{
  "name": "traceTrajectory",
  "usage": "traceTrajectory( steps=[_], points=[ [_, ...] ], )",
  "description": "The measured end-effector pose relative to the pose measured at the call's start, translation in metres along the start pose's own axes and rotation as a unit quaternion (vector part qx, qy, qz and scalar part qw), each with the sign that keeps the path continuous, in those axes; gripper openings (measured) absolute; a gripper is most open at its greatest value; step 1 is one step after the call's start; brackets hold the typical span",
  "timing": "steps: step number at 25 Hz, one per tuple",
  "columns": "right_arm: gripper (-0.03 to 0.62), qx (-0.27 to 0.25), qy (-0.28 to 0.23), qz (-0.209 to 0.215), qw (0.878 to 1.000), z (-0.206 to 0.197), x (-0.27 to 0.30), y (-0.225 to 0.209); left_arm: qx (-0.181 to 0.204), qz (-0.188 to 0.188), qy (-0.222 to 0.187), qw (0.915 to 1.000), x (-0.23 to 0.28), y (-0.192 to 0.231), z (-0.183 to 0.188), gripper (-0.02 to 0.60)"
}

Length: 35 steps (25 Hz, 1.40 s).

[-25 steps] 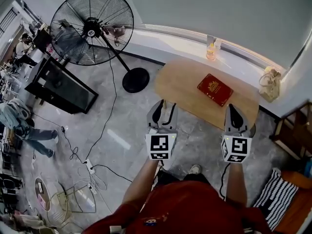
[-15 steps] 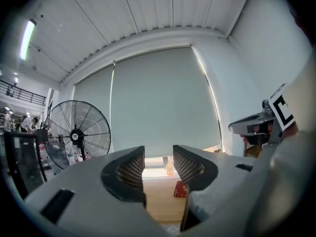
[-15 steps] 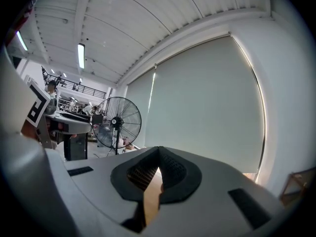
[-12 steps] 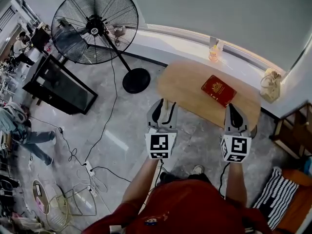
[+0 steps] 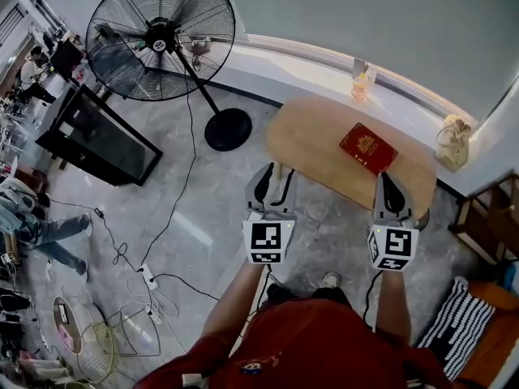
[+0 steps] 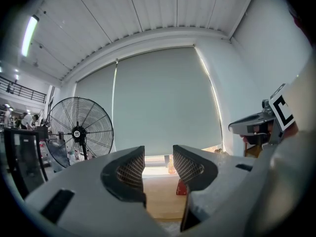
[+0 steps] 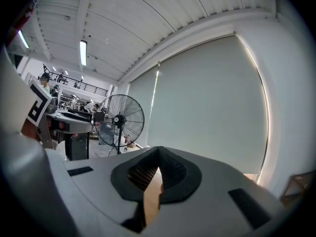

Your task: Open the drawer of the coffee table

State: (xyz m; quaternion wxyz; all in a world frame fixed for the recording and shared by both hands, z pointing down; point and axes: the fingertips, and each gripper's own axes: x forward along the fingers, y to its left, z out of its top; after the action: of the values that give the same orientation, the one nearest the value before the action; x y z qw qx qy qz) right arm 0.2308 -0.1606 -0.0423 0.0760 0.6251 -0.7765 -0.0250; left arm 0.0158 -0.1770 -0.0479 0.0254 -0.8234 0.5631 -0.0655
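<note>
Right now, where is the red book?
In the head view the red book lies on the right half of the coffee table, ahead of the right gripper; the bottle stands beyond it.

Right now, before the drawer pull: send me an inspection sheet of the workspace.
Surface: wooden coffee table, top mostly bare.
Job's things: drawer not visible in any view.
Clutter: red book lying flat on the tabletop, right of middle.
Grippers: left hand-held gripper jaws apart, empty; right hand-held gripper jaw tips together, empty.
Cables: black cable trailing over the floor left of the table, toward a power strip.
Surroundings: standing fan, black cabinet, bottle on the window ledge, people at far left.
</note>
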Motion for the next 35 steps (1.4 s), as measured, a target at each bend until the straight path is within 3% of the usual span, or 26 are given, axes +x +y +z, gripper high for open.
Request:
traceTrajectory(
  steps=[9, 17, 26, 35],
  points=[
    [-0.003, 0.002, 0.016, 0.008, 1.0, -0.025, 0.017, 0.02, -0.006, -0.003, 0.021, 0.9998, 0.008, 0.015, -0.033, 0.169],
    [-0.003, -0.011, 0.047, 0.02, 0.999, -0.078, 0.029, 0.063, -0.02, -0.017, 0.037, 0.999, 0.011, 0.037, -0.101, 0.169],
    [-0.003, -0.011, 0.053, 0.016, 0.998, -0.188, 0.045, 0.098, -0.007, -0.035, 0.044, 0.9984, 0.02, 0.048, -0.218, 0.169],
    [-0.003, -0.023, 0.021, 0.035, 0.999, -0.321, 0.092, 0.106, -0.019, -0.022, 0.022, 0.9993, 0.063, 0.036, -0.363, 0.169]
  ],
)
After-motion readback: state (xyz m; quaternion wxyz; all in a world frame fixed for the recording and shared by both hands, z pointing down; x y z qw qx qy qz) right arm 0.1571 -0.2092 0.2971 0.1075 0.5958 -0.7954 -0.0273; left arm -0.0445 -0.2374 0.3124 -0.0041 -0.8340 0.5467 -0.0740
